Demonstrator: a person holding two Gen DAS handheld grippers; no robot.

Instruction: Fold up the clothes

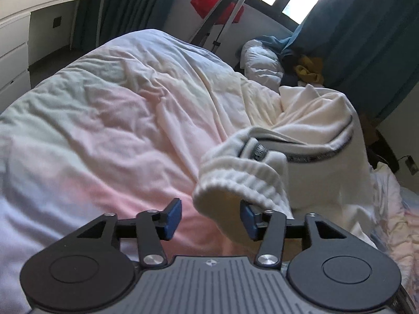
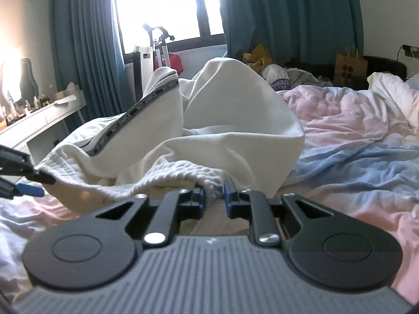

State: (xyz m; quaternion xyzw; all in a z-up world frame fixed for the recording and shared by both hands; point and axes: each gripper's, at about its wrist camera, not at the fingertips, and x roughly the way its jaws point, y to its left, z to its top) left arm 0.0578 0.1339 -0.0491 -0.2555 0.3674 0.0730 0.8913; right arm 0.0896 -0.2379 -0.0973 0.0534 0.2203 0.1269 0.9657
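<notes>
A white sweatshirt (image 1: 314, 130) with a ribbed hem and a dark lettered tape trim lies bunched on the bed; it also shows in the right wrist view (image 2: 230, 115). My left gripper (image 1: 210, 218) is open, with the ribbed hem (image 1: 235, 183) draped over its right finger and reaching between the pads. My right gripper (image 2: 214, 196) is shut on the ribbed hem (image 2: 183, 172) and holds it just above the bed. The left gripper's fingers (image 2: 28, 183) show at the left edge of the right wrist view, at the hem's other end.
The bed carries a rumpled pastel pink, white and blue duvet (image 1: 117, 120). A white desk with drawers (image 1: 15, 39) stands left. A clothes steamer stand (image 1: 230, 13), teal curtains (image 2: 288, 13), a pile of clothes (image 2: 275, 70) and a paper bag (image 2: 351, 65) lie beyond the bed.
</notes>
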